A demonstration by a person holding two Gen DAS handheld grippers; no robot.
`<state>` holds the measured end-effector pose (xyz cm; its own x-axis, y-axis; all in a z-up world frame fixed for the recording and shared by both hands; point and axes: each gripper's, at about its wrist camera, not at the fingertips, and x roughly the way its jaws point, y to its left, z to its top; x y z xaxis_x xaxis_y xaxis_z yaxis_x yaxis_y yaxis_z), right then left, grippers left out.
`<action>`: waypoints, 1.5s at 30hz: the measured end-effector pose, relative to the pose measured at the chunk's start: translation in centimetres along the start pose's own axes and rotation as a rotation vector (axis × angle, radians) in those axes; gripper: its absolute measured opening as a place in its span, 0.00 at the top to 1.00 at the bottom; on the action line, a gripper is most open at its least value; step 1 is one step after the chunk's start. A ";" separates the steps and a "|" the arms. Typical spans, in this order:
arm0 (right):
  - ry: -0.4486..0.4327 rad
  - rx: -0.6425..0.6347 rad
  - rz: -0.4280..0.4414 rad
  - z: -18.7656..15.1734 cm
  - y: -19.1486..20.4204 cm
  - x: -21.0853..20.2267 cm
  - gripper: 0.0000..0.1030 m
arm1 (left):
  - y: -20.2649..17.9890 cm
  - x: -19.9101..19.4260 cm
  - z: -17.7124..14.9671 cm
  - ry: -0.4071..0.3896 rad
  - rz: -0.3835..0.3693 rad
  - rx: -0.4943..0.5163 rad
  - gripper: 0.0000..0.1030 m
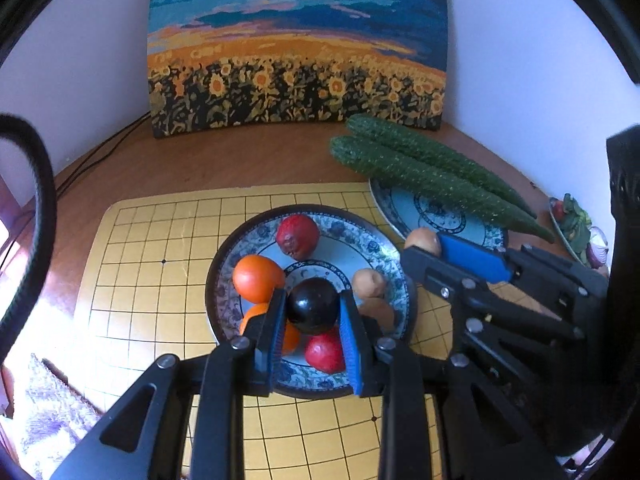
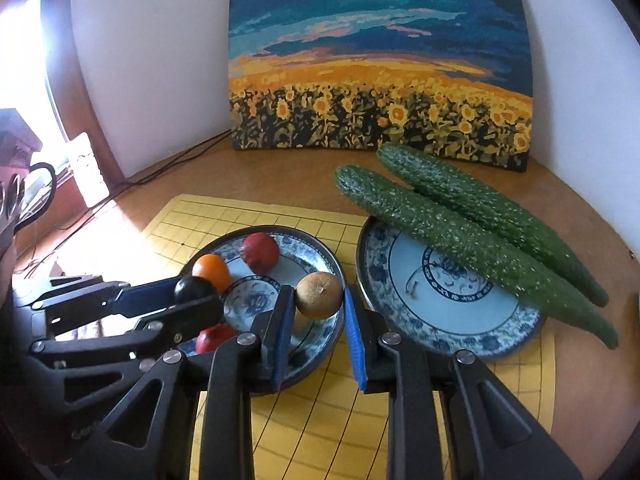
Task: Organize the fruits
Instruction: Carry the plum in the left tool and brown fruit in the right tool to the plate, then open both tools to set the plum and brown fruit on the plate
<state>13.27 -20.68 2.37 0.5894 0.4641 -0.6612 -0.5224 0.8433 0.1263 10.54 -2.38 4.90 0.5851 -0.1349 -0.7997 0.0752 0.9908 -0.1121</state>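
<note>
A blue-patterned fruit plate (image 1: pixel 362 240) on a yellow grid mat holds red fruits (image 1: pixel 298 236), oranges (image 1: pixel 256 278) and brown fruits (image 1: pixel 369 283). My left gripper (image 1: pixel 313 310) is shut on a dark plum (image 1: pixel 313 305) just above this plate. My right gripper (image 2: pixel 319 300) is shut on a brown round fruit (image 2: pixel 319 295) over the plate's right rim (image 2: pixel 334 264); it shows in the left wrist view (image 1: pixel 430 246) too. A second patterned plate (image 2: pixel 436 308) to the right carries two cucumbers (image 2: pixel 460 240).
A sunflower painting (image 1: pixel 296 48) leans on the wall at the back. Cables (image 1: pixel 100 152) run along the back left of the wooden table. A small dish of greens (image 1: pixel 576 228) sits at the far right. A cloth (image 1: pixel 48 408) lies at front left.
</note>
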 end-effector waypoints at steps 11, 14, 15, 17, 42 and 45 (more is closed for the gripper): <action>0.044 -0.011 0.018 0.1 -0.4 2.3 0.75 | -0.5 0.6 0.3 -0.002 0.015 0.022 0.74; 0.056 -0.013 0.015 0.1 -0.5 2.8 0.75 | -0.5 0.7 0.5 0.001 0.019 0.022 0.74; 0.059 -0.015 0.014 0.1 -0.5 2.8 0.75 | -0.5 0.8 0.6 0.002 0.021 0.024 0.74; 0.066 -0.016 0.015 0.0 -0.4 3.1 0.75 | -0.5 0.8 0.6 0.003 0.026 0.027 0.74; 0.001 0.048 -0.001 -1.2 -0.4 -0.5 0.55 | 0.0 -2.3 -0.7 -0.045 0.042 -0.010 0.61; -0.003 0.074 -0.005 -1.8 -0.5 -1.5 0.54 | 0.3 -2.6 -1.3 -0.044 0.043 -0.021 0.61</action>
<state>11.52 -22.31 2.01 0.5935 0.4604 -0.6601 -0.4727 0.8632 0.1771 7.97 -1.74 6.20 0.6224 -0.0914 -0.7774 0.0323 0.9953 -0.0912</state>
